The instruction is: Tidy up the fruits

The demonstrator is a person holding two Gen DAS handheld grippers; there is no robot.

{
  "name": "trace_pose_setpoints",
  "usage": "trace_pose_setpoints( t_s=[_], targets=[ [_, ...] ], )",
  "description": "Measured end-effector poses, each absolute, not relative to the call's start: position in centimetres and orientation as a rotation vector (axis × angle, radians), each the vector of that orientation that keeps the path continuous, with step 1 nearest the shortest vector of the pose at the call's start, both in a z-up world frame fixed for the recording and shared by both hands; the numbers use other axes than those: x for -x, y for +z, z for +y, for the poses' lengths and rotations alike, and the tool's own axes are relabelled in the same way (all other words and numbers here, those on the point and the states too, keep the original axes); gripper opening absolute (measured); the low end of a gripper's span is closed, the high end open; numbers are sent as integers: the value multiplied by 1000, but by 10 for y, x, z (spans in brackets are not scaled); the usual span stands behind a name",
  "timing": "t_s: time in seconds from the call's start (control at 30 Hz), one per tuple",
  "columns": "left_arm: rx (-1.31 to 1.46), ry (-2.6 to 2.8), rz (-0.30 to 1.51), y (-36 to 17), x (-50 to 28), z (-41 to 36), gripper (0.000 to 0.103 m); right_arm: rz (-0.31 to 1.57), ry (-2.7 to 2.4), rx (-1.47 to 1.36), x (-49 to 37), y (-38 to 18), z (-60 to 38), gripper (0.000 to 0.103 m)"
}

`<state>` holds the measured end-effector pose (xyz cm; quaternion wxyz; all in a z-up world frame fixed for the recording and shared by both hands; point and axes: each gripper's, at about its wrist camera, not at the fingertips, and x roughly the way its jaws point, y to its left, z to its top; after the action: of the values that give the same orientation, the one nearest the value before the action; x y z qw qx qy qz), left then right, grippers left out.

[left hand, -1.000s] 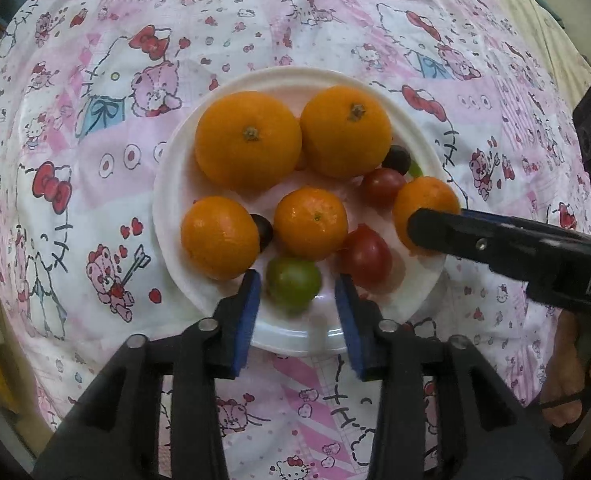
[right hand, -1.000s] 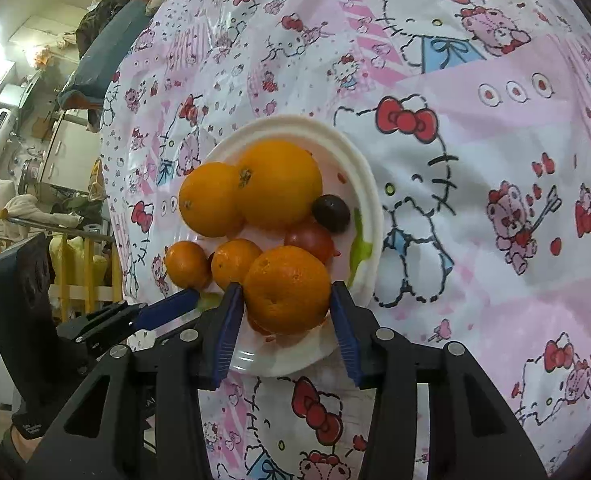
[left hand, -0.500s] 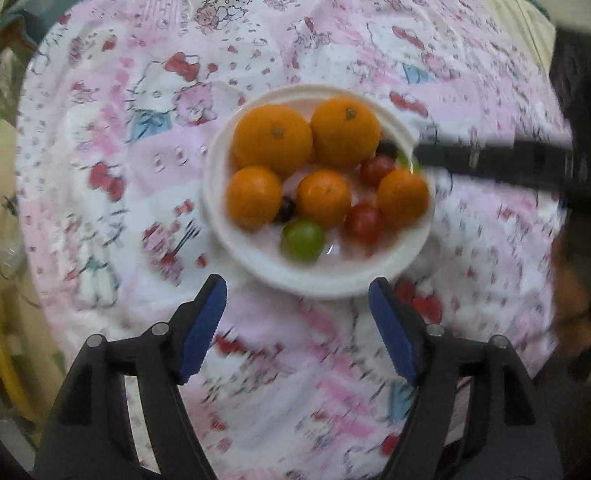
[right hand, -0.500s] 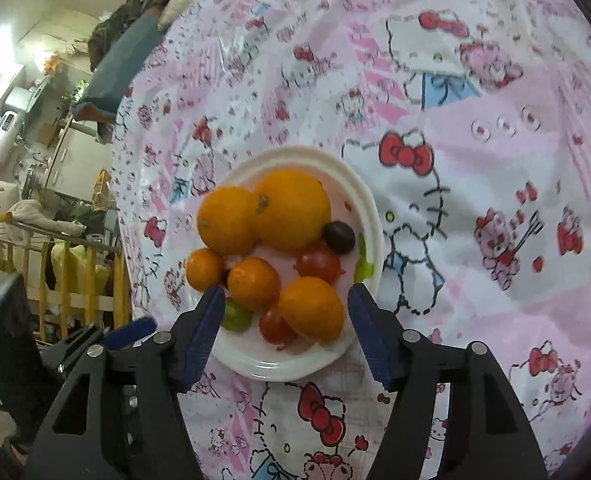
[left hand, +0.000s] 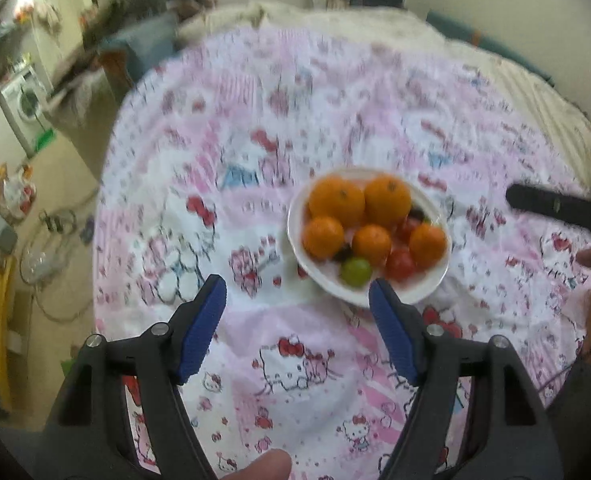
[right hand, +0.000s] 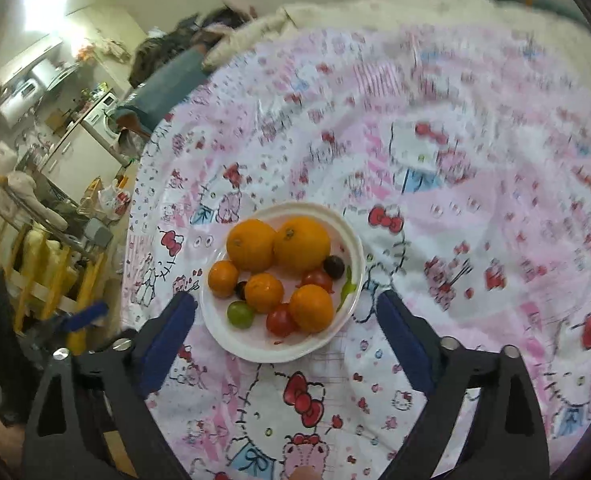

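In the left wrist view the left gripper fills the bottom of the frame with its blue-padded jaws spread wide and nothing between them. The white plate of fruit sits just above the right-hand jaw, a little right of centre, on the pink cartoon-print tablecloth. It holds five oranges, a green grape at its near edge and a red tomato beside that. A black finger of the right gripper reaches in from the right edge, apart from the plate.

In the right wrist view the right gripper is likewise wide open and empty, low in the frame. The plate lies between and slightly above its two jaw tips, left of centre, not touched by either. Left to right on it: a small orange, the green grape, a mid orange, a tomato, an orange, and a dark grape near the right rim. Two big oranges sit at the back
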<state>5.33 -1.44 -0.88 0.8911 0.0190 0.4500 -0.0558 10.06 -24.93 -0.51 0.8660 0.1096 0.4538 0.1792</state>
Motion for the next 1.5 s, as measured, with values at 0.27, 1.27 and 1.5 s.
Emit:
trace_pose_setpoints(
  t_s=[0.27,1.27,1.5],
  targets=[
    [38,-87,802,18,-32,-5,92,807,293,-164,-44,10,-238,103],
    [51,-17,779,8,-9,-5,103,769,223,-134,-19,0,-221,103],
    [47,-16,779,8,-9,-6,103,769,227,-137,-19,0,-220,103]
  ],
)
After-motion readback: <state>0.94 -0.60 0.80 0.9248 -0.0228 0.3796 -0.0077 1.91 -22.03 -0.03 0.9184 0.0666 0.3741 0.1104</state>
